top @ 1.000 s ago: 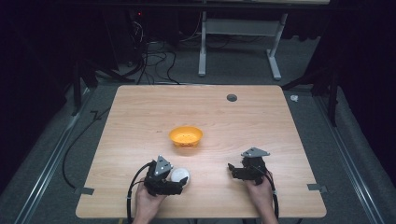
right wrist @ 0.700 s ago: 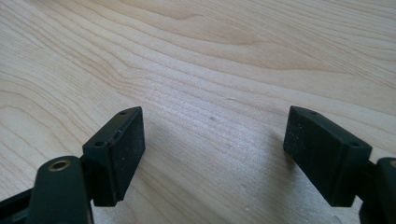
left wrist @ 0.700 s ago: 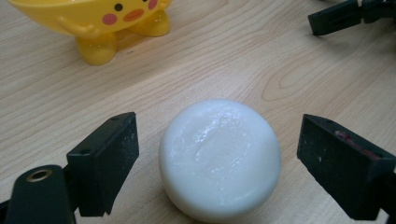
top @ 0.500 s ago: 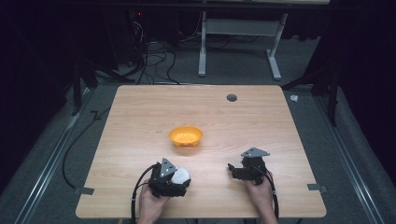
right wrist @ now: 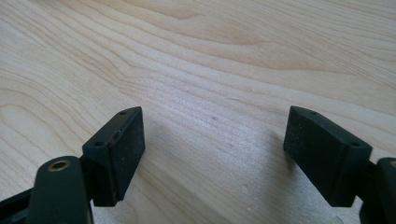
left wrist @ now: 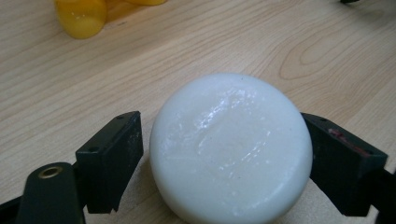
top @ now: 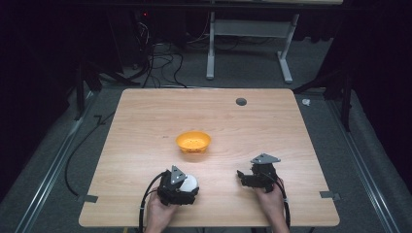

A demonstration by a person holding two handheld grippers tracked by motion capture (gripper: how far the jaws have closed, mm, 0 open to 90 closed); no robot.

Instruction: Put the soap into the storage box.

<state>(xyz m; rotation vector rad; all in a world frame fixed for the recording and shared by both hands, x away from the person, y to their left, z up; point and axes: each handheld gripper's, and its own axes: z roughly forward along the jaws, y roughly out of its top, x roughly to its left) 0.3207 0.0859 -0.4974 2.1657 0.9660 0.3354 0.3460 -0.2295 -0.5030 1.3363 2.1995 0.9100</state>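
A white round puck (top: 189, 181) (left wrist: 231, 149) lies flat on the wooden table (top: 145, 126) near its front edge. My left gripper (top: 191, 187) (left wrist: 222, 158) is open, its jaws standing on either side of the puck; the right jaw touches its side and a thin gap shows at the left jaw. An orange bowl (top: 193, 141) (left wrist: 81, 16) sits at the table's middle, beyond the puck. My right gripper (top: 241, 177) (right wrist: 212, 154) rests open at the front right, with only bare wood between its fingers.
A small dark hole (top: 241, 101) marks the table's far right part. Grey tape tabs (top: 329, 195) stick to the front corners. Cables (top: 145, 204) trail from the grippers over the front edge. A metal stand (top: 248, 34) is on the floor behind.
My left gripper has slid a little to the right, so its jaws now flank the white puck. The right gripper, the bowl and the puck have stayed put.
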